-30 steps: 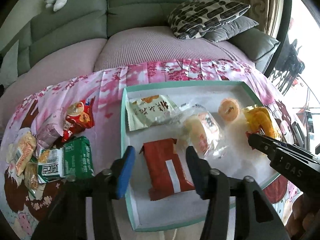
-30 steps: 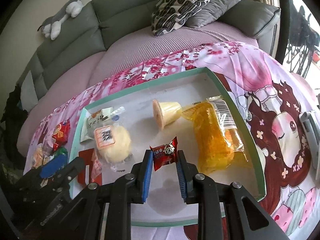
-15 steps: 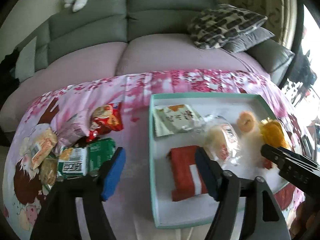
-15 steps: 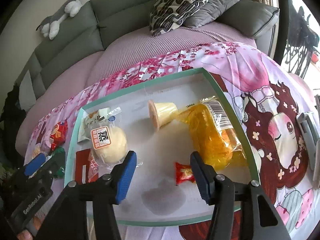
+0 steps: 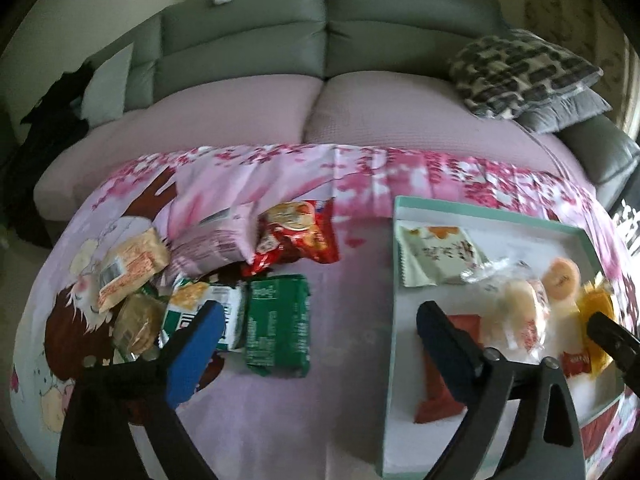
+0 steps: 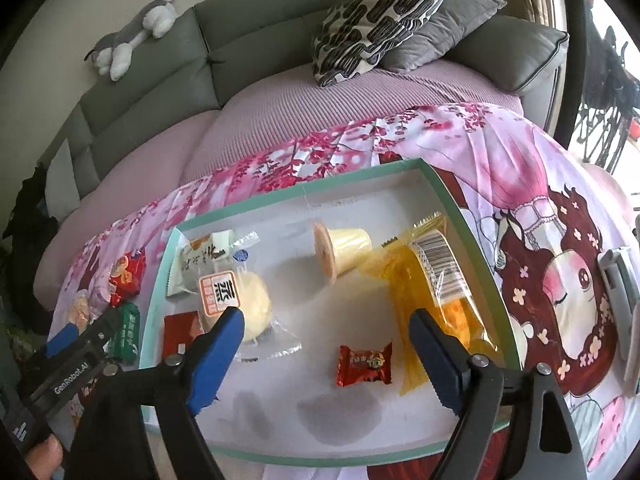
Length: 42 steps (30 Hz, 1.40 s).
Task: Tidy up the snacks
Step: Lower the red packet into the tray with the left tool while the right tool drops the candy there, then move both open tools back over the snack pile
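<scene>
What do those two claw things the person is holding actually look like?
Both the left gripper and the right gripper are black plastic tongs with silver screws and blue pads lining the fingers. White "GenRobot.AI" lettering marks the left one's side.

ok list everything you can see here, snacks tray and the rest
tray: 1, teal rim, white floor, on the cloth
red candy: 1, red, tray front
jelly cup: 1, pale yellow, on its side in tray
yellow bag: 1, orange-yellow, tray right
wrapped bun: 1, cream, clear wrap, tray left
pale packet: 1, whitish green, tray back left
red packet: 1, red, tray front left
green packet: 1, green, on cloth left of tray
snack pile: several, mixed, cloth far left
tablecloth: 1, pink
sofa: 1, grey
cushions: 2, patterned and grey
plush toy: 1, grey-white, sofa back
left gripper: open
right gripper: open
</scene>
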### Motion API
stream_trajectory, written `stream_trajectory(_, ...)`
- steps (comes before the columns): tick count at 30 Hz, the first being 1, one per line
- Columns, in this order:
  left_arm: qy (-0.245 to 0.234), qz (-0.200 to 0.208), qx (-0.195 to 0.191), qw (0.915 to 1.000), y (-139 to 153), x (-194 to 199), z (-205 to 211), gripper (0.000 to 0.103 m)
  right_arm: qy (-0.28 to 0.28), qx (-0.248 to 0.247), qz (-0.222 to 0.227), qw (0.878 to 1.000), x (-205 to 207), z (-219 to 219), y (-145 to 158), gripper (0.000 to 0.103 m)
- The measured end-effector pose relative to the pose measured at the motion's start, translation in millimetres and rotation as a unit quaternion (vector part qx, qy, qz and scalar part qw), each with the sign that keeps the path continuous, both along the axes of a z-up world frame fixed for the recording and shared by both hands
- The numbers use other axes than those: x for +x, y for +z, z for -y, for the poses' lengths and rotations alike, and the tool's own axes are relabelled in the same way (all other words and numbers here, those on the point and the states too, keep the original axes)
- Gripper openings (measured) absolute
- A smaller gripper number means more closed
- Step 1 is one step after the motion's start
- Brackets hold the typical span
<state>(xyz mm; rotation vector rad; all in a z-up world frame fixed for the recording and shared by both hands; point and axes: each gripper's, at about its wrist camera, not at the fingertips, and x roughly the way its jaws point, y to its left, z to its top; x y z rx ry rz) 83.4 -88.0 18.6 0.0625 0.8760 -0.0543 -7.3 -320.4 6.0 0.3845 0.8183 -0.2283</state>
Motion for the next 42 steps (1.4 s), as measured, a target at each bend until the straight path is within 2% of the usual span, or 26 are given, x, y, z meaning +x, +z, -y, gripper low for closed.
stream_trajectory(5, 0.022, 0.004, -0.005, 0.9997, 2.0, 8.4, -11.1, 0.098, 0.004, -0.006, 0.003, 1.000, 3.6, -2.8, 2.3, 0.096)
stream_trajectory(7, 0.029, 0.008, -0.004, 0.9995, 4.3, 11.7, -13.7, 0.098, 0.004, -0.012, 0.008, 1.000, 4.5, -4.4, 4.3, 0.103)
stream_trajectory(12, 0.052, 0.015, -0.004, 0.9985, 9.9, 19.2, -22.7, 0.101, -0.005, -0.028, 0.029, 0.999, 4.4, -7.3, 12.6, 0.103)
stream_trajectory(21, 0.084, 0.037, 0.005, 0.9958, 17.3, 31.8, -42.9, 0.101, -0.007, -0.023, 0.069, 0.997, 10.9, -17.9, 19.6, 0.103)
stream_trajectory(27, 0.090, 0.068, 0.001, 0.9936, 24.1, 30.5, -61.4, 0.101, 0.008, 0.009, 0.101, 0.995, 17.0, -30.1, 21.5, 0.103)
stream_trajectory(30, 0.098, 0.086, -0.010, 0.9914, 28.5, 26.9, -78.1, 0.101, 0.016, 0.001, 0.099, 0.995, 22.3, -42.3, 21.5, 0.103)
stream_trajectory(35, 0.127, 0.089, -0.029, 0.9875, 32.2, 22.8, -116.4, 0.101, 0.035, -0.004, 0.099, 0.994, 35.5, -66.8, 18.6, 0.103)
stream_trajectory(42, 0.175, 0.093, -0.041, 0.9793, 36.3, 11.2, -173.9, 0.101, 0.097, 0.011, 0.115, 0.989, 51.9, -119.7, 21.0, 0.103)
